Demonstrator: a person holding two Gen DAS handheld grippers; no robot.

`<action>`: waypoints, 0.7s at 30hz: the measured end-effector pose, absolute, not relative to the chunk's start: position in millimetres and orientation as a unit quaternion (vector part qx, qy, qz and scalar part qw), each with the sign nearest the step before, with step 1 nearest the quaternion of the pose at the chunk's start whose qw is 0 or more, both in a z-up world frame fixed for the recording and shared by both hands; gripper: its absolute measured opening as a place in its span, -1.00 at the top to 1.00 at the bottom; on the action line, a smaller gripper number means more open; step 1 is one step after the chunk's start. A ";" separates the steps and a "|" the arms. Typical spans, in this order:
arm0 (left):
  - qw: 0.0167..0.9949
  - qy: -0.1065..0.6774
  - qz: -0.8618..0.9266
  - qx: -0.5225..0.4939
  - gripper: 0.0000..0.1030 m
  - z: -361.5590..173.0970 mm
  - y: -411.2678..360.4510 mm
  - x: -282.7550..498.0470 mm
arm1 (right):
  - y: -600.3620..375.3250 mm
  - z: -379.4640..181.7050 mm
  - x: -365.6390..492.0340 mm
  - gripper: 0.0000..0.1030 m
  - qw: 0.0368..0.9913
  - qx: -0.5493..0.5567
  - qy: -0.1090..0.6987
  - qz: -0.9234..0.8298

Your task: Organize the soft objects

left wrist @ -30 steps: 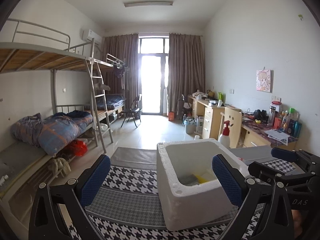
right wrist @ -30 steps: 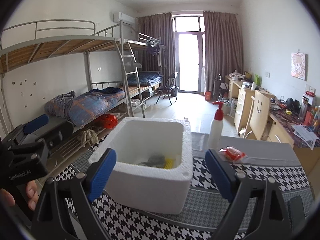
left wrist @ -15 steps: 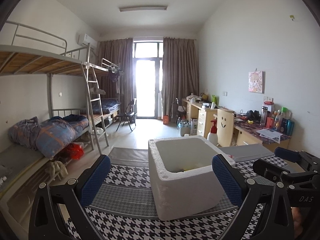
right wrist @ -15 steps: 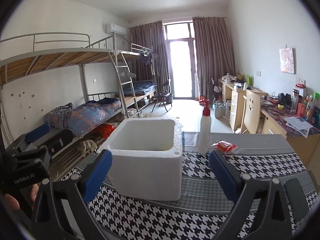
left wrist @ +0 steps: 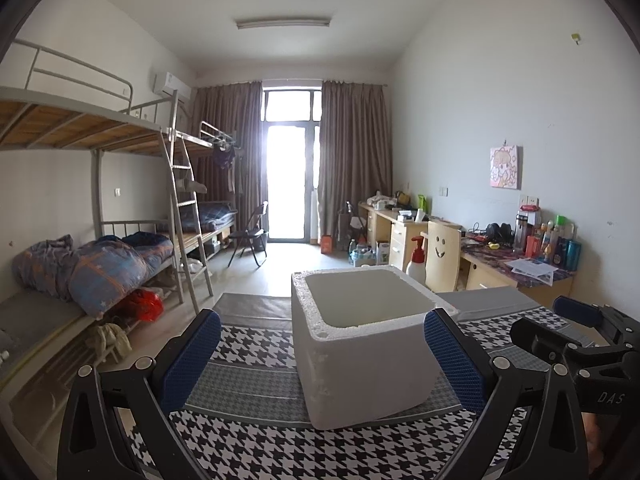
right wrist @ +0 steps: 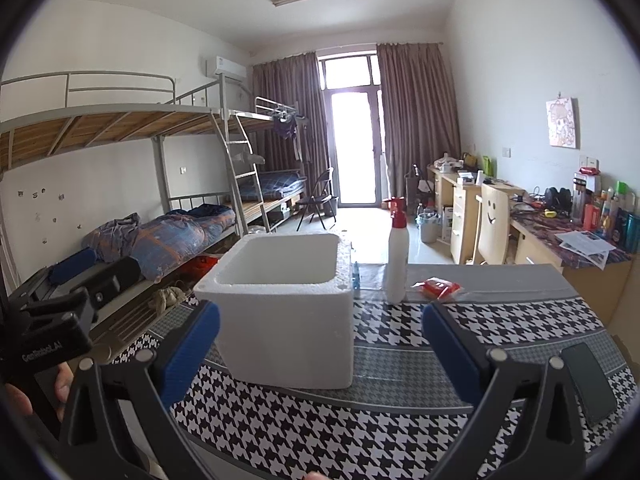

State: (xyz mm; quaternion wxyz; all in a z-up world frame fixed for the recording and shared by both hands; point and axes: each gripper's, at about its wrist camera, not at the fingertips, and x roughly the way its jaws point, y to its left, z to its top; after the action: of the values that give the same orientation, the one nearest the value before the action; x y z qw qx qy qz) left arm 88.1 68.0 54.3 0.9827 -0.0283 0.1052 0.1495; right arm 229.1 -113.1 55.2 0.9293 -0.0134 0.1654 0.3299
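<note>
Bunk beds (left wrist: 100,128), curtained bright balcony door (left wrist: 290,184), cluttered desks (left wrist: 516,264)

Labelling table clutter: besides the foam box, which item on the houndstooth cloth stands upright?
The white pump bottle with the red top, right of the foam box. The red packet and dark phone lie flat.

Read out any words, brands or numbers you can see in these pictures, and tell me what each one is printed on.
"DAS": black body of the right gripper, as the left wrist view shows it.
"GenRobot.AI": black body of the left gripper, as the right wrist view shows it.
Bottle labels and papers on the wooden desk: too small to read.
</note>
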 end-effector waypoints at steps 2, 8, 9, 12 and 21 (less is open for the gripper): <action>0.983 0.104 0.149 -0.028 -0.98 52.9 67.9 86.7 | -116.3 52.4 225.9 -0.99 0.931 -0.012 0.161 0.328; 0.984 0.104 0.140 -0.028 -0.98 45.6 62.7 84.3 | -122.3 43.2 214.8 -0.99 0.935 -0.020 0.146 0.322; 0.985 0.103 0.138 -0.027 -0.98 44.0 61.8 83.1 | -123.5 42.5 212.9 -0.99 0.936 -0.020 0.143 0.321; 0.986 0.105 0.131 -0.025 -0.98 40.3 57.5 81.5 | -127.2 39.6 204.5 -0.99 0.940 -0.023 0.126 0.317; 0.986 0.098 0.131 -0.021 -0.98 31.9 52.2 72.9 | -131.3 26.4 196.0 -0.99 0.939 -0.029 0.123 0.319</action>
State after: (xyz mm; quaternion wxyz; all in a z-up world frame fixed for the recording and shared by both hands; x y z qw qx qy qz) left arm 72.9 52.2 31.9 0.9863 -0.0205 0.0978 0.1311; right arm 196.0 -131.3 26.4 0.9395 -0.0287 0.1228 0.3186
